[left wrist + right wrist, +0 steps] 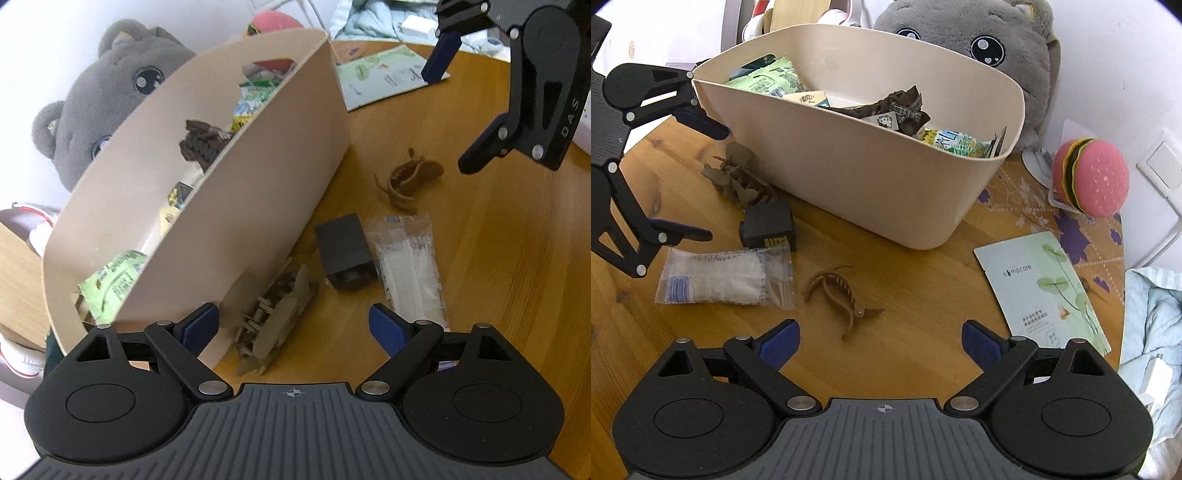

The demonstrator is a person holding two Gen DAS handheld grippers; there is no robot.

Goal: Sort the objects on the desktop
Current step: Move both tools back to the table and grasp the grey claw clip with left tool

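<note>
Both tongs stand spread and empty over the round wooden table (923, 306). The left gripper (293, 328) hangs low beside the beige storage bin (871, 173), its blue pads wide apart; directly ahead of it lies an olive-grey hair claw clip (275, 314), pressed against the bin's outer wall. Just beyond, slightly to its right, sit a small black box (345, 254) and a clear packet of white sticks (410, 266), touching one another.

The right gripper (881, 339) is likewise open, and a brown hair claw clip (836, 295) lies on its side just ahead of its fingers, clear of other items. To its right rests a pale green face-mask sachet (1045, 288), flat on the table.

The bin already holds snack packets and a brown bow, so I judge sorting partly done, with five loose items remaining. Each gripper appears positioned on the clip nearest to it. The olive clip's contact with the bin wall may hinder a clean grip. A grey plush toy (997, 44) and burger toy (1093, 177) stand beyond the bin.
</note>
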